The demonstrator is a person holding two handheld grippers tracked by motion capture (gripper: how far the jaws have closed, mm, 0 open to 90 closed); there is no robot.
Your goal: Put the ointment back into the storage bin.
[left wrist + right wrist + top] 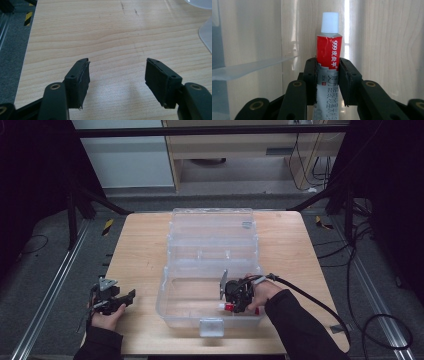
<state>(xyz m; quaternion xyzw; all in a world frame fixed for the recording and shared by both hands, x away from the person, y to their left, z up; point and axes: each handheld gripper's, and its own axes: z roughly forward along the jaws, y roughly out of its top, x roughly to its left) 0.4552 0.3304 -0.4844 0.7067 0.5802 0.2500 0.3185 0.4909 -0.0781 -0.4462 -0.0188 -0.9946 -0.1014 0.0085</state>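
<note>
**Tube held inside the open clear box**

A clear plastic box [210, 270] sits in the middle of the wooden worktop [140, 250], its lid thrown back toward the far edge and its latch facing the near edge. The person's right hand [262, 292] reaches into the front compartment from the right side, and the right tongs [231, 306] are clamped on a small tube [329, 62] with a red band, white cap and printed lettering. In the right gripper view the two black jaws press against the tube's sides about midway along it, the capped end sticking out past the tips, with the box's pale floor and a translucent wall behind it. From above, the tube's red and white end shows low in the compartment, near the front wall and a little right of the latch.

Over by the near-left corner of the worktop, the left hand [105, 312] holds the left tongs [117, 72] well apart from the box. Their jaws stand wide apart with bare wood between them, gripping nothing.
</note>
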